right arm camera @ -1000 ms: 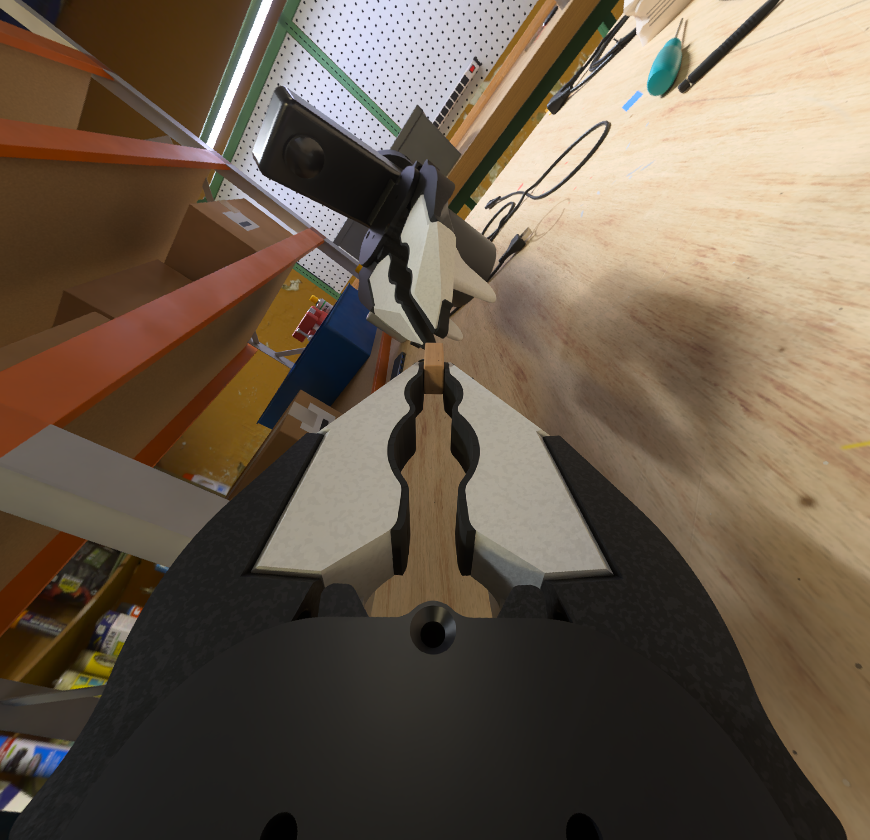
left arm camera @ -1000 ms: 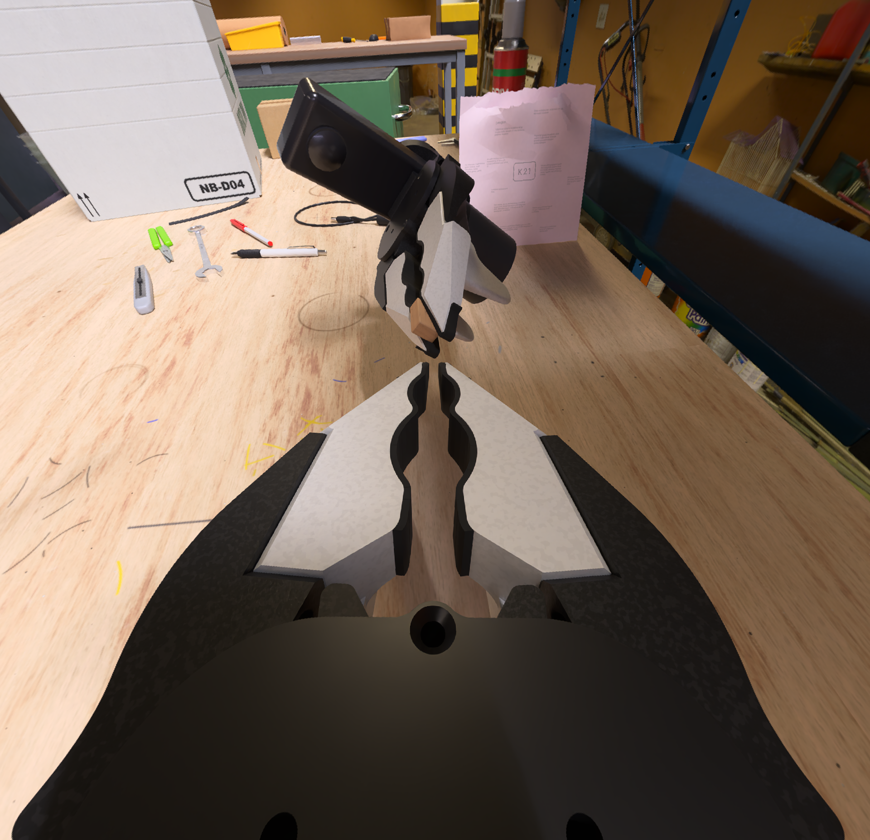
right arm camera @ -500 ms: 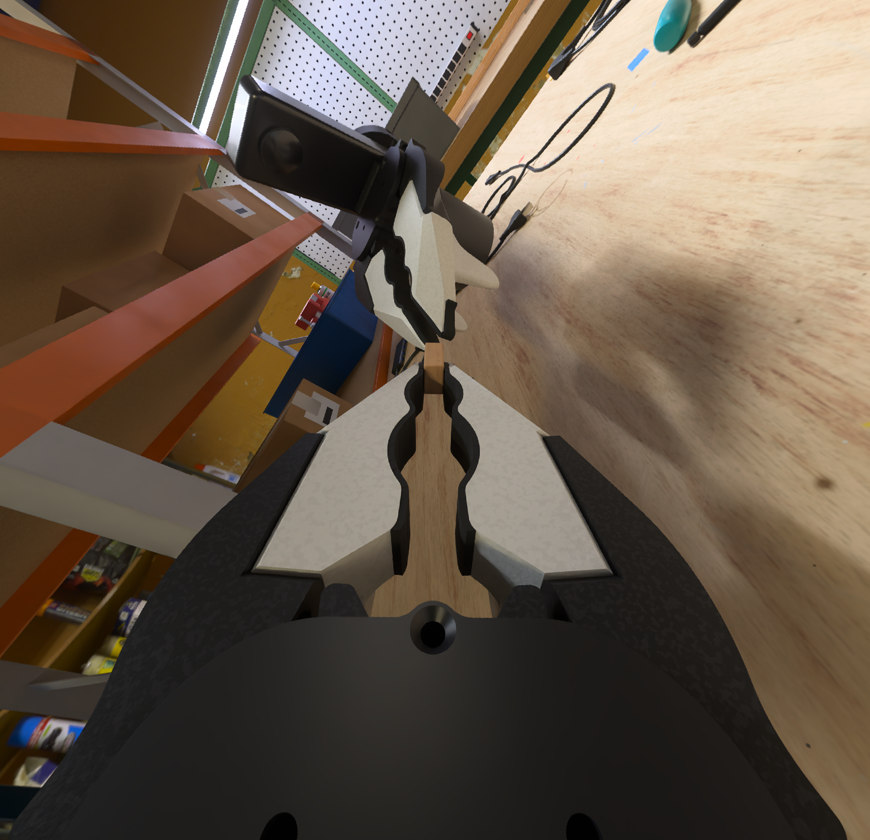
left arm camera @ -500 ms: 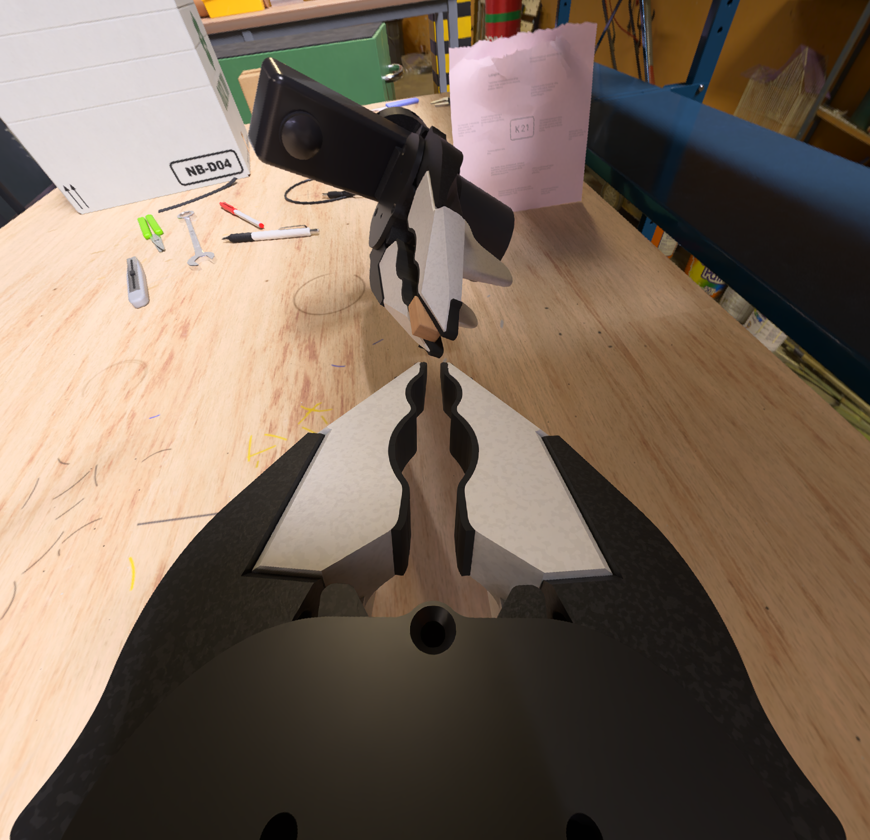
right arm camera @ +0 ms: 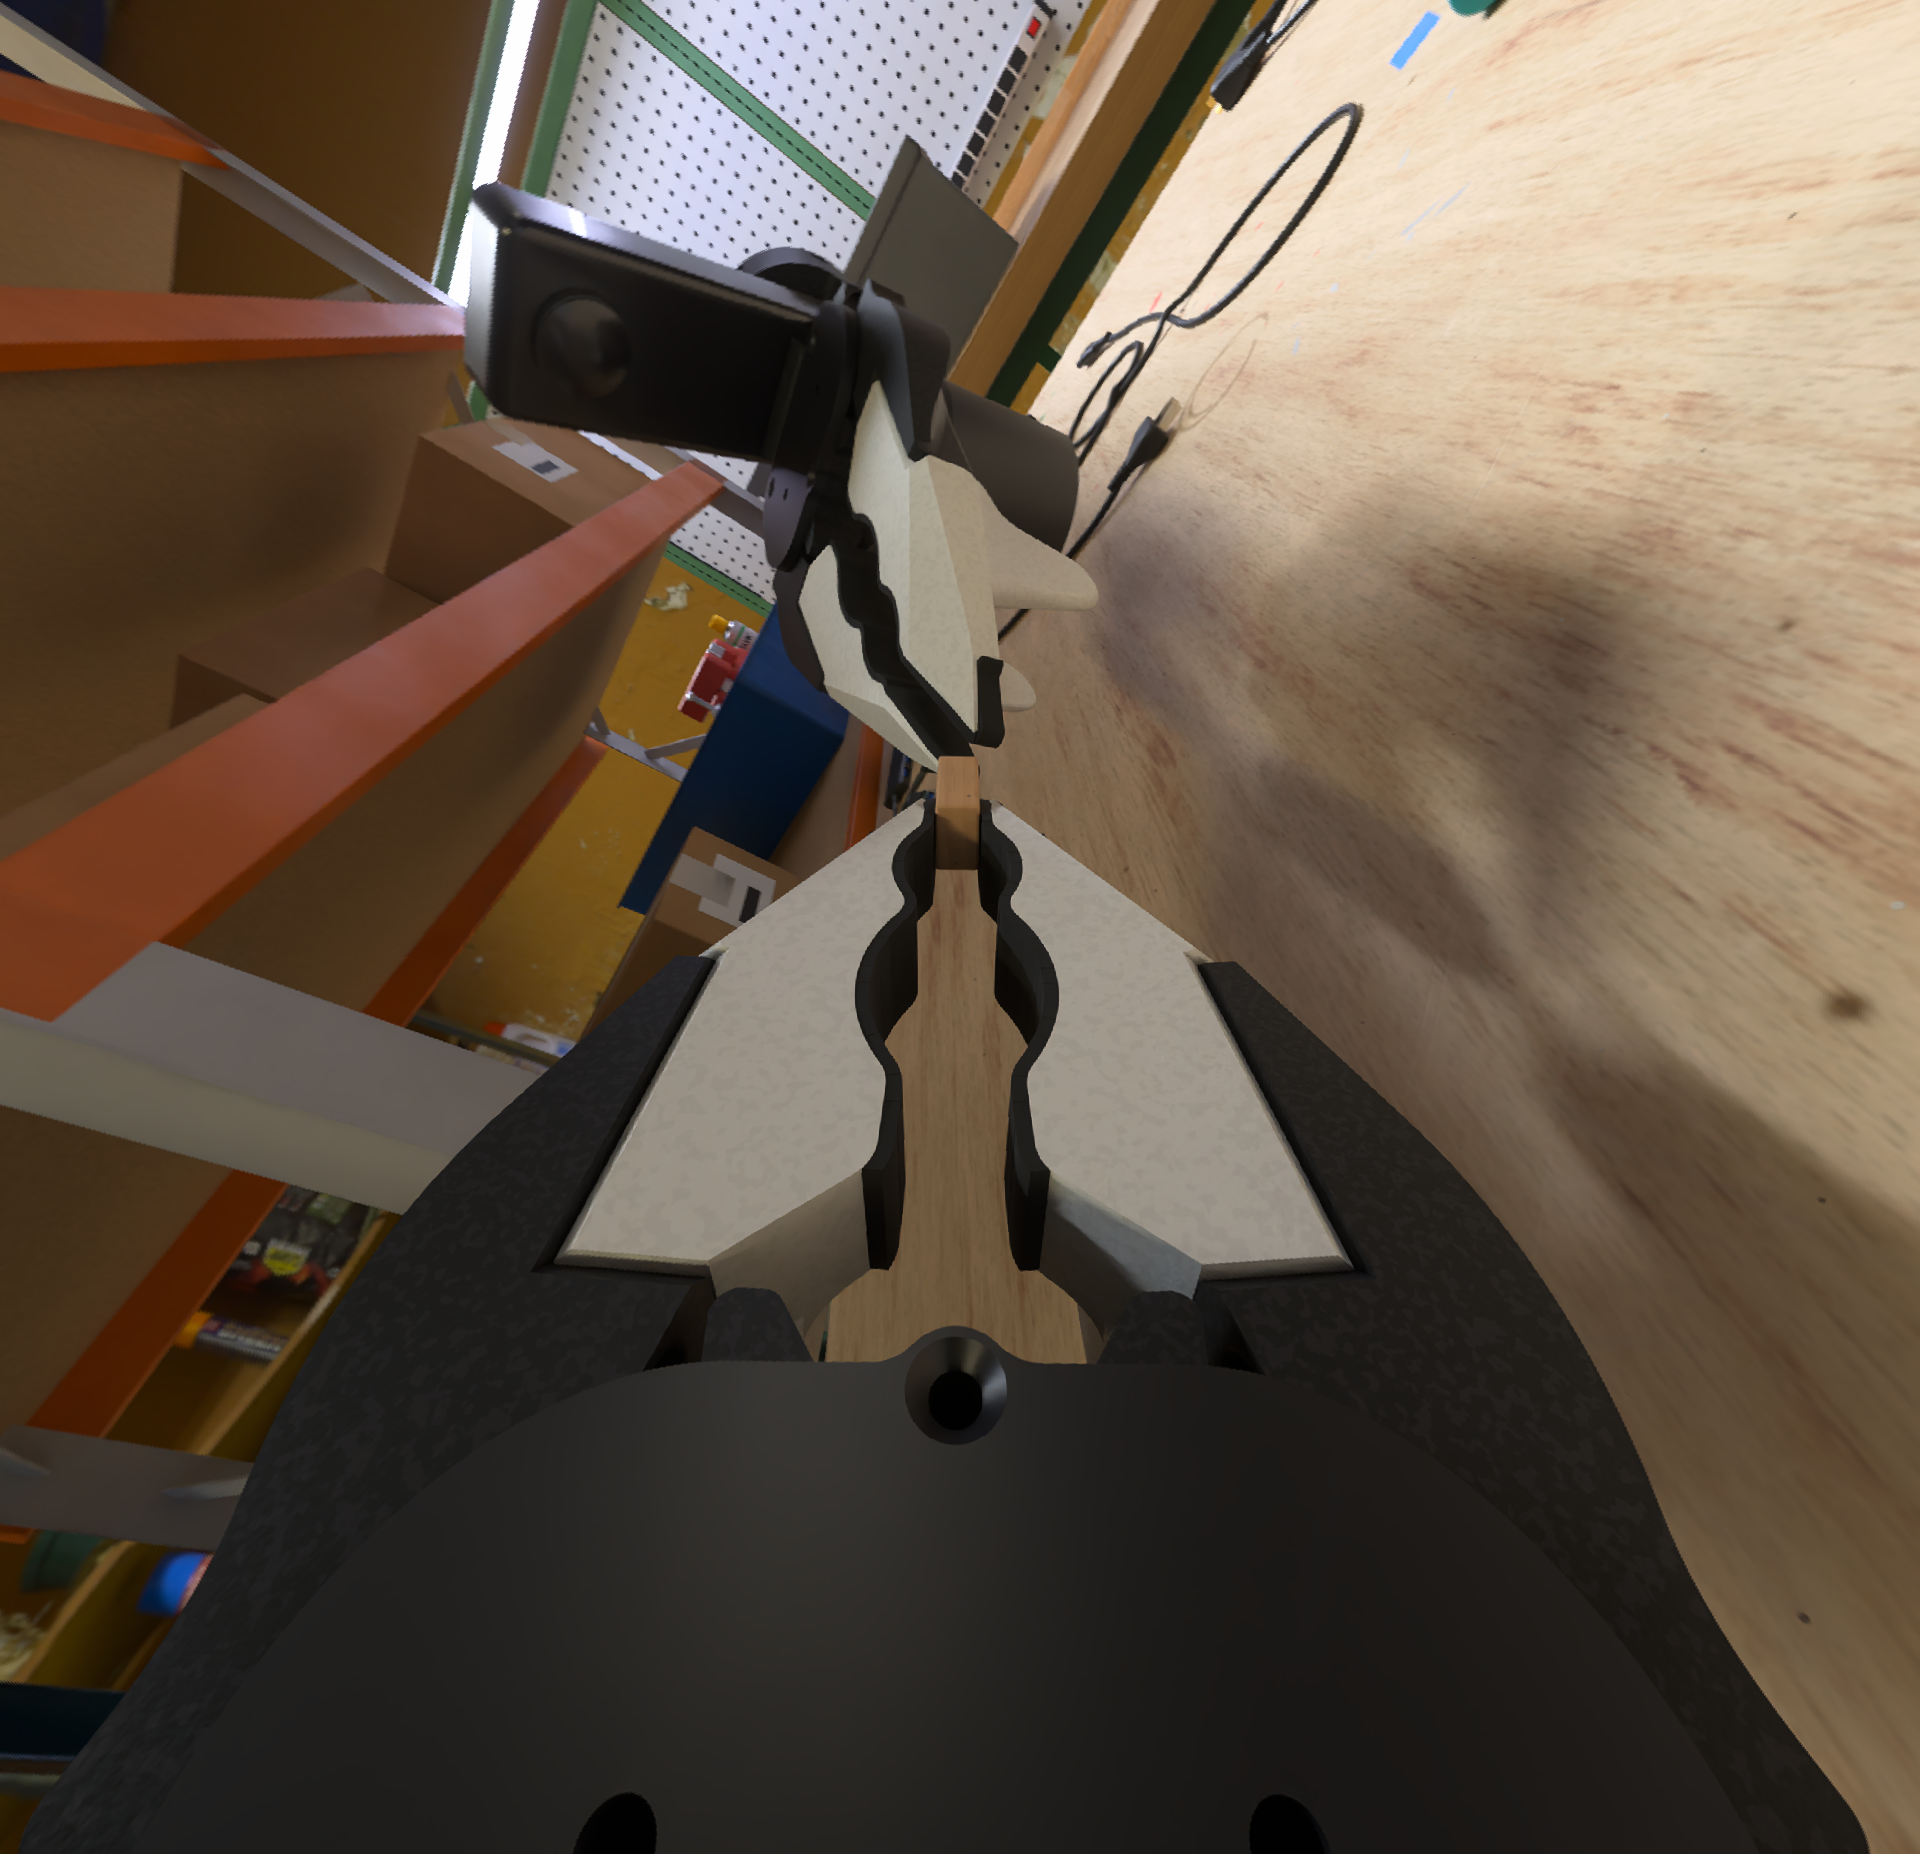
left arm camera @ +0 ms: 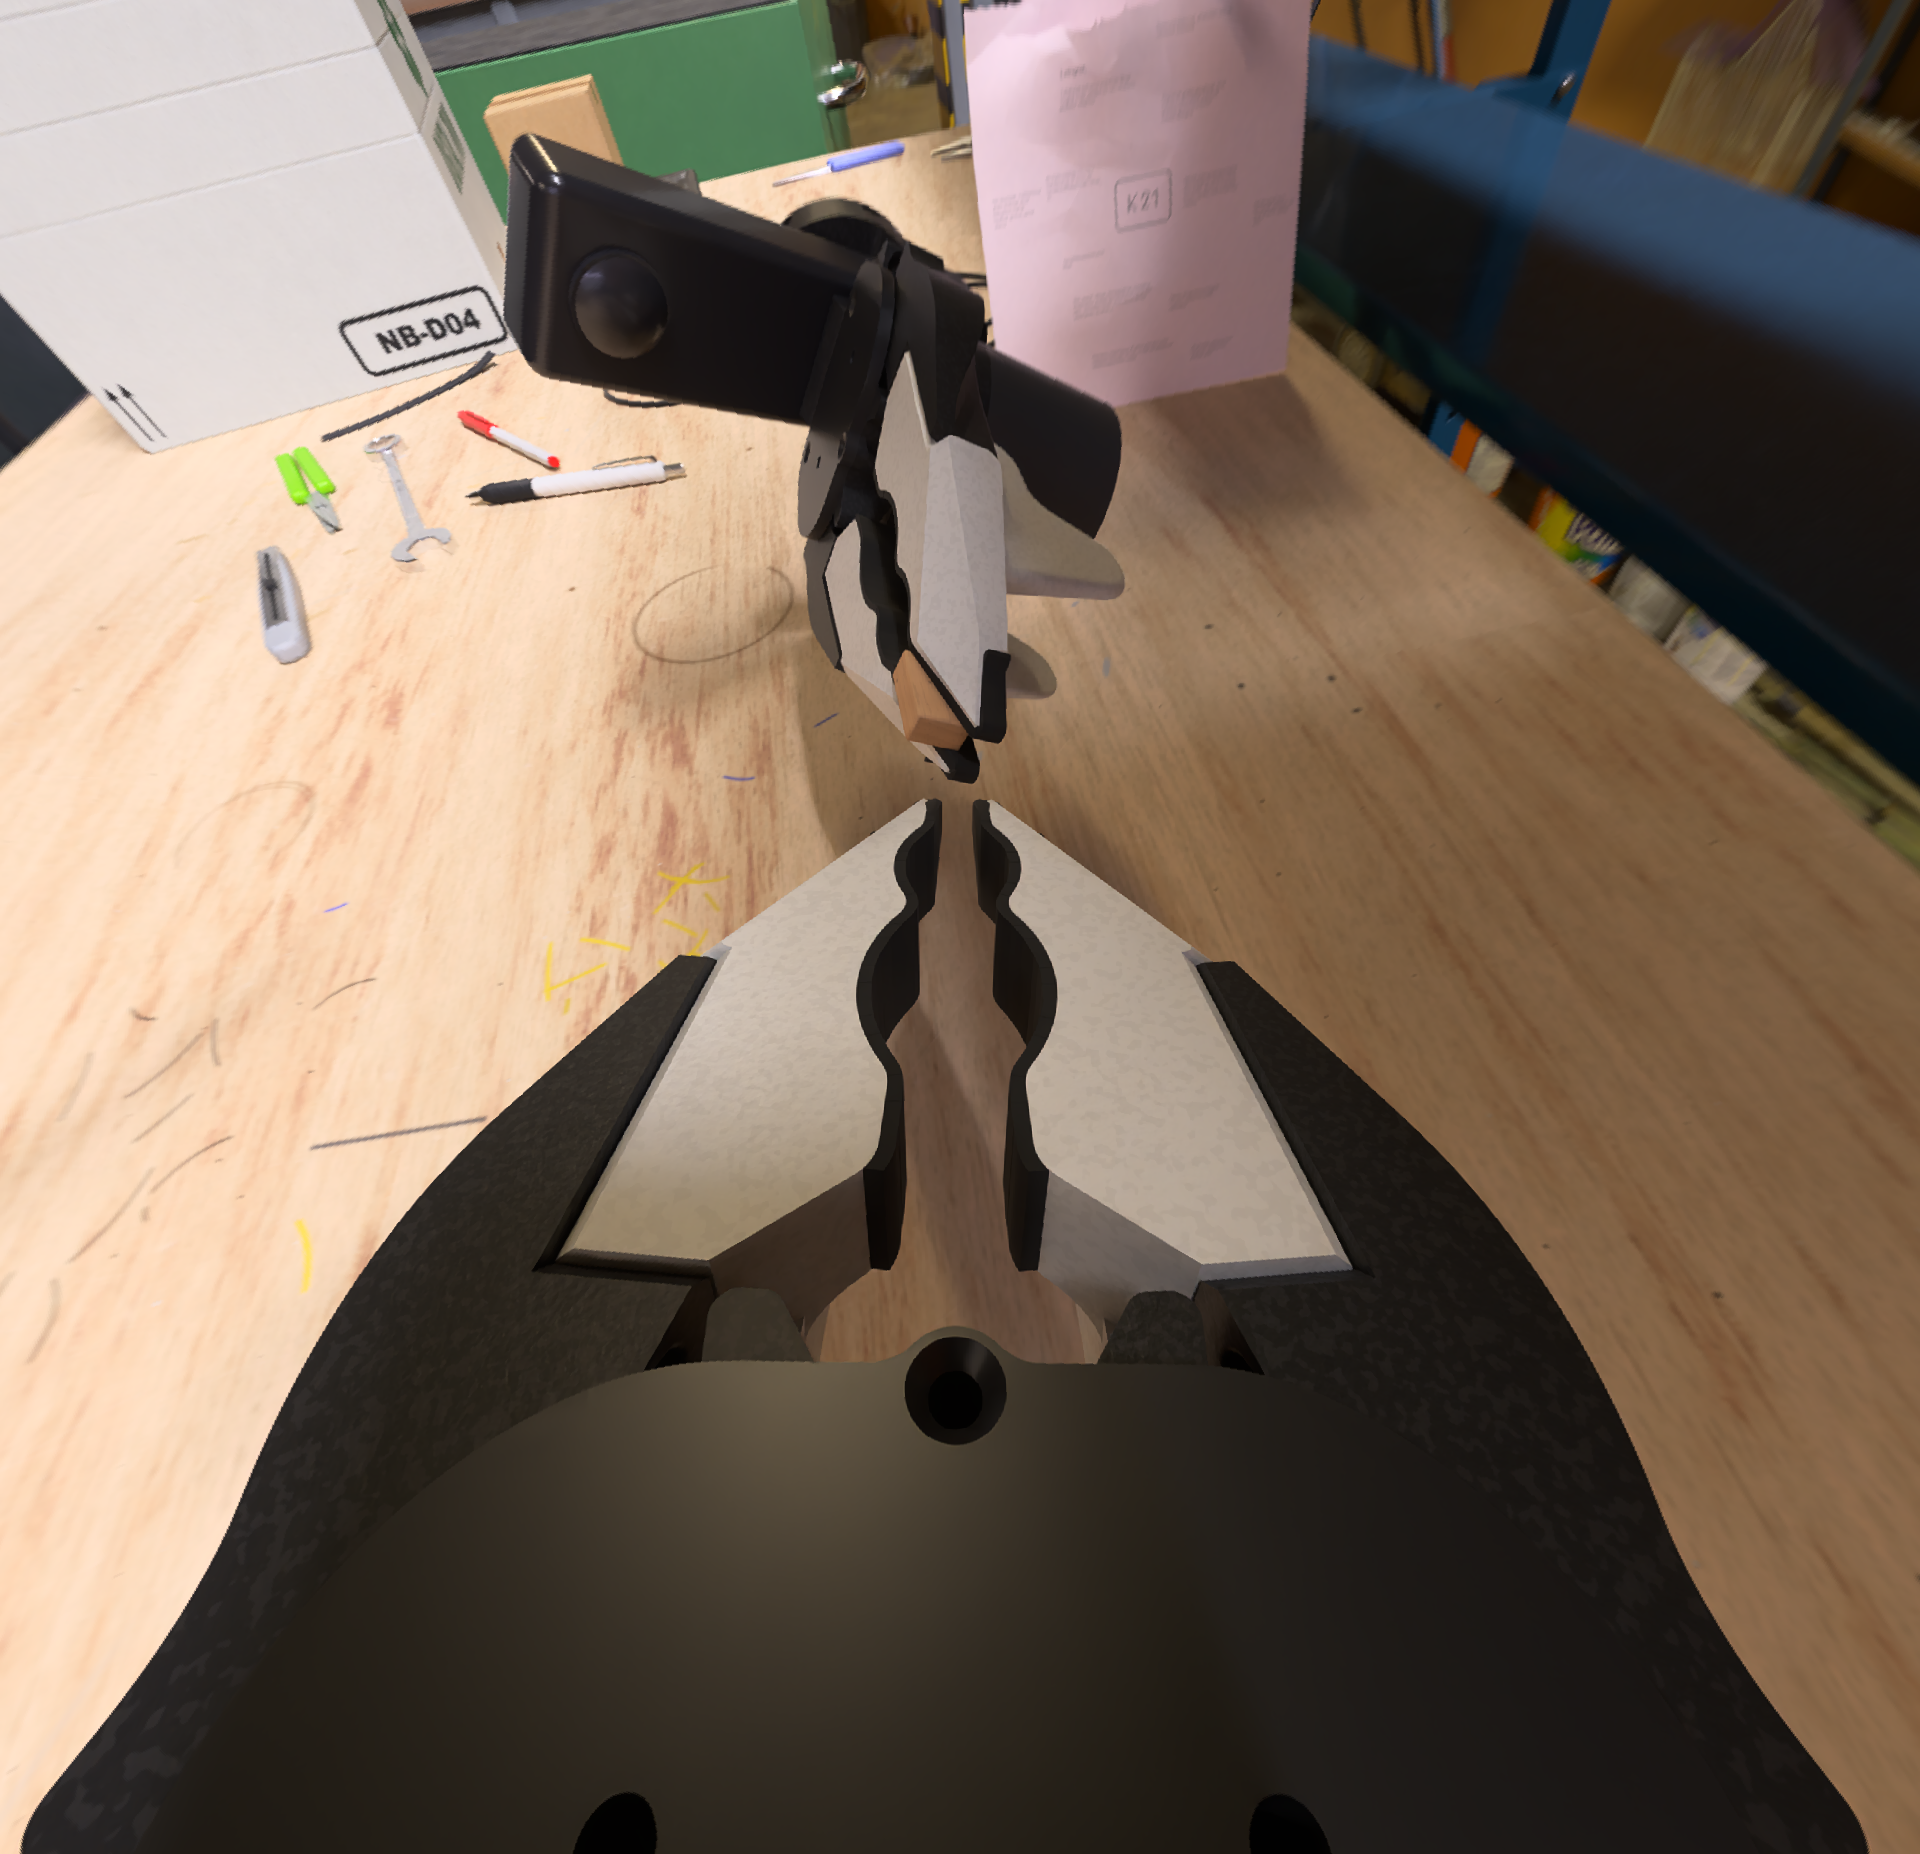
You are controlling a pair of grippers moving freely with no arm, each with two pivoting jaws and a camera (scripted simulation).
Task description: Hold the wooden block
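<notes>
The wooden block (right arm camera: pixel 956 1066) is a slim pale bar lying lengthwise between my right gripper's fingers, with its end sticking out at the tips (right arm camera: pixel 957 812). My right gripper (right arm camera: pixel 957 817) is shut on it, above the plywood table (right arm camera: pixel 1507 661). In the left wrist view the block's end (left arm camera: pixel 923 711) shows at the right gripper's tips (left arm camera: pixel 951 739). My left gripper (left arm camera: pixel 956 812) is shut to a narrow slit with only table showing through it. It points tip to tip at the right gripper, just short of the block. It also shows in the right wrist view (right arm camera: pixel 961 734).
A white carton (left arm camera: pixel 208 163) and a standing pink sheet (left arm camera: pixel 1143 173) are at the far side of the table (left arm camera: pixel 1403 869). Green pliers (left arm camera: pixel 307 485), a spanner (left arm camera: pixel 405 500), a marker (left arm camera: pixel 571 479) and a utility knife (left arm camera: pixel 278 604) lie at the left. A blue beam (left arm camera: pixel 1610 277) runs along the right. A black cable (right arm camera: pixel 1226 277) lies on the table by orange shelving (right arm camera: pixel 312 661).
Both grippers have shifted a little over the table together and stay tip to tip. The right gripper's hold on the block is unchanged.
</notes>
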